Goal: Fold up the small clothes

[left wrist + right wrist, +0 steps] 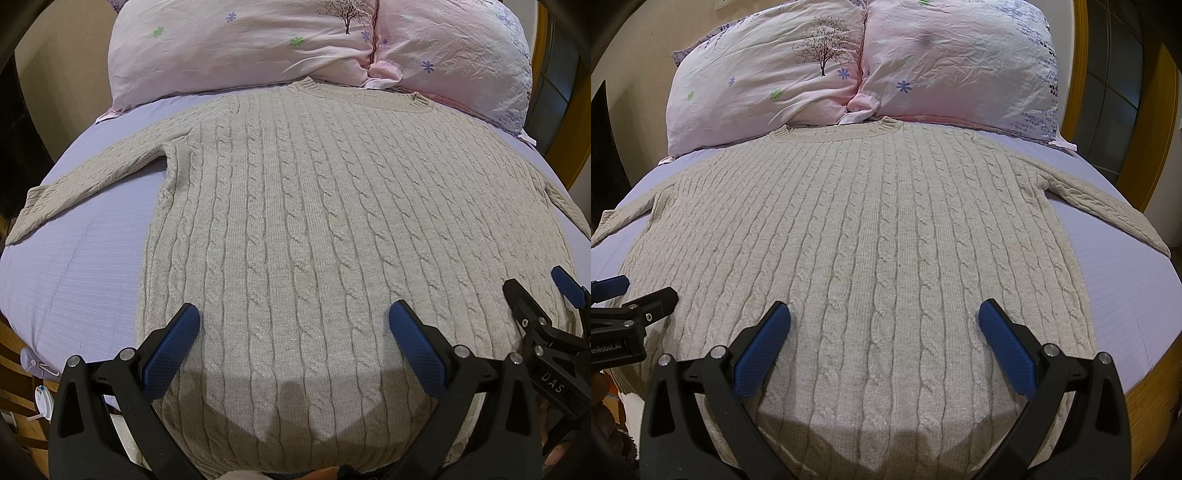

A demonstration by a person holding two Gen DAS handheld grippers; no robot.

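The beige cable-knit sweater [295, 221] lay flat on the lilac bedsheet [74, 273], ahead of both tools; its hem was cut off below. The left gripper [294, 325] and right gripper [884, 321] stood wide open, holding nothing. Two pink pillows [849, 66] lay beyond.

Two pink pillows [857, 70] on a lavender bedsheet [1126, 295].

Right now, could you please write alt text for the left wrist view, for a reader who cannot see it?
A beige cable-knit sweater lies flat and unfolded on a lavender bed sheet, neck toward two pink floral pillows. The open left gripper hovers over its hem, holding nothing; the right gripper is at the right edge.
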